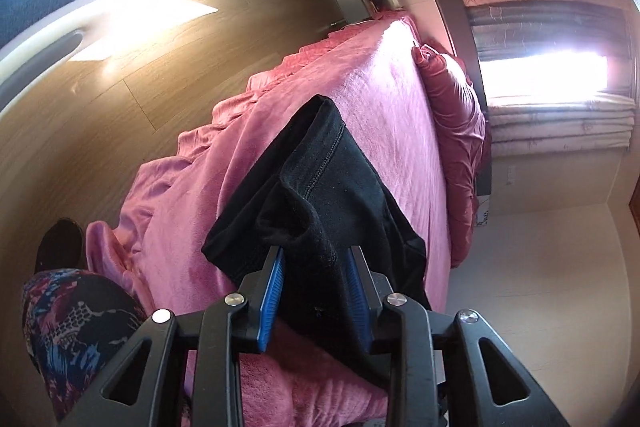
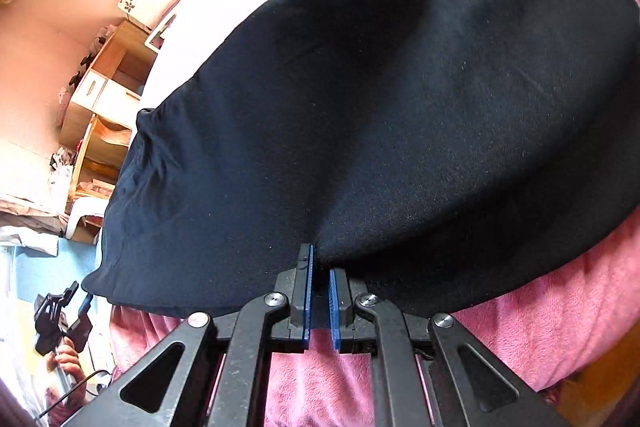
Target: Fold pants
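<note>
Black pants (image 2: 380, 115) pinched in right tongs (image 2: 320, 287), seemingly.

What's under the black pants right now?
The black pants lie on the pink blanket covering the bed. Whatever sits directly beneath the fabric is hidden.

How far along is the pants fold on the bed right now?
Done: the black pants lie doubled over on the pink blanket, one layer on top of another. In hand: the right gripper pinches the near edge of the cloth; the left gripper stands open, a bunched fold between its pads but not pressed. Left: letting go on the right, smoothing that raised bunch, and probably one more fold.
</note>
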